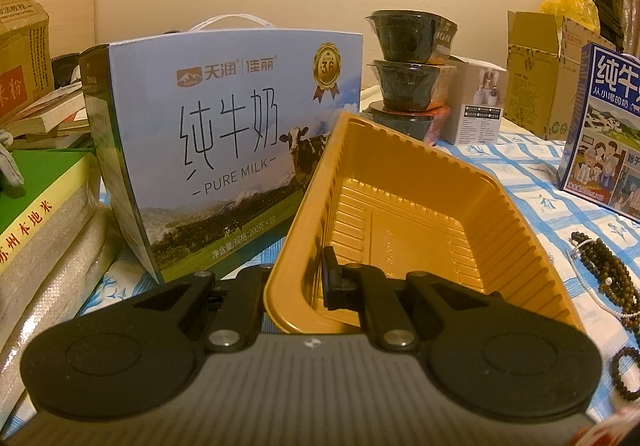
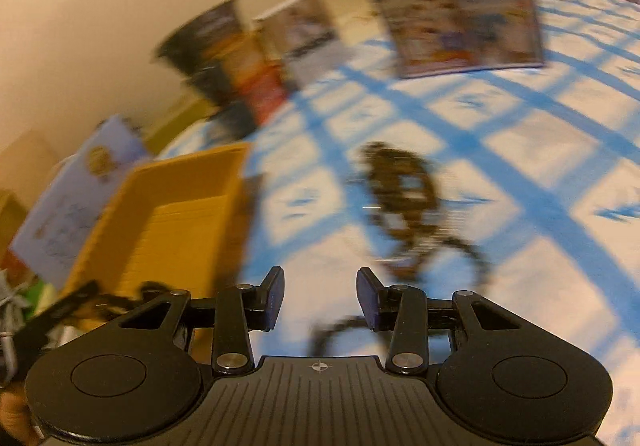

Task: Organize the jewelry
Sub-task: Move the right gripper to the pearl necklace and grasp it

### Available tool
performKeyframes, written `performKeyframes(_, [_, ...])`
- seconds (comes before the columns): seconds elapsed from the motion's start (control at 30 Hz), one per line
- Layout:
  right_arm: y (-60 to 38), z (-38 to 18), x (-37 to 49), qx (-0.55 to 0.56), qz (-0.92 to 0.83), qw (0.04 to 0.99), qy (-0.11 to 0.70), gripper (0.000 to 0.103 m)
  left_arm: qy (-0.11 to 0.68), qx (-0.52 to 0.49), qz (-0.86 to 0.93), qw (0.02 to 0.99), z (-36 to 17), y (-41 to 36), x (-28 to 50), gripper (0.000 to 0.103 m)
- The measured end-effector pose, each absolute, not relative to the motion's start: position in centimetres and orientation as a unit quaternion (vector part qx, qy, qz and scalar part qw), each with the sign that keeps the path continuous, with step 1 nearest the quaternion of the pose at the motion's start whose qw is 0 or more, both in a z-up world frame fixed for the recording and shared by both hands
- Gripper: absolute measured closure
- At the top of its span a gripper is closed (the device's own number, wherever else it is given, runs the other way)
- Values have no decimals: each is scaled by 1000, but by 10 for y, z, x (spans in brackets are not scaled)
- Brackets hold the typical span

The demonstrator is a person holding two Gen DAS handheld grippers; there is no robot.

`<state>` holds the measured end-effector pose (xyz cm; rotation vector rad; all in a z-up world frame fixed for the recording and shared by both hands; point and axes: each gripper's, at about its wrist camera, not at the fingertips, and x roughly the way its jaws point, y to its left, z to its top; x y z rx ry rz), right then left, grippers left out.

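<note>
Gripping the near wall of the tray (image 1: 404, 213), your left claw (image 1: 298, 286) is clenched on the thin plastic, one finger inside and one outside, and the tray is tilting up off the bench (image 1: 516, 173). It looks empty, so none of the sorting seems done yet. Your right claw (image 2: 320, 296) is hanging released above the cloth, holding nothing, and that view is badly smeared, so you appear to be swinging it fast.

The beads (image 2: 404, 197) are lying in a loose tangle on the bench ahead of the right claw, well apart from the tray; in the left view more strands (image 1: 608, 278) are showing at the right edge.

Risks, as I judge them:
- The tray wall is flimsy; squeezing hard may be buckling it or letting it slip out and flip.
- Coming in at speed, you could sweep the beads across the cloth rather than pinch them.
- The strands look intertwined, so lifting one may drag others and drop them short of the tray.
- A milk box (image 1: 224, 149) is standing just beside the tray; a swinging tray could knock it.
</note>
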<state>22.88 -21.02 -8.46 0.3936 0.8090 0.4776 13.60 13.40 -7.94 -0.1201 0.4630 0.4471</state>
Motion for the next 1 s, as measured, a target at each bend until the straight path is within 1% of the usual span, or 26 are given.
performKeyframes(0.13, [-245,-94,243,201,192,877,393,62,228,-58,220,947,-80,134,136,93])
performKeyframes(0.2, [-255,-96,254,201,178,879,393,67,228,-56,221,947,-79,134,136,93])
performKeyframes(0.23, [-259,-97,260,199,173,880,394,74,228,-56,221,947,-79,134,136,93])
performKeyframes(0.27, [-262,-98,265,198,169,881,396,78,228,-55,222,946,-79,134,136,93])
performKeyframes(0.37, [-265,-102,281,189,160,881,403,80,228,-54,222,946,-79,133,137,93])
performKeyframes(0.7, [-238,-110,313,99,164,899,393,84,229,-53,221,947,-78,133,137,93])
performKeyframes(0.83, [-230,-114,322,63,163,901,397,88,229,-53,221,947,-78,133,137,93])
performKeyframes(1.0, [-223,-118,328,27,164,903,396,88,229,-53,221,947,-78,133,137,93])
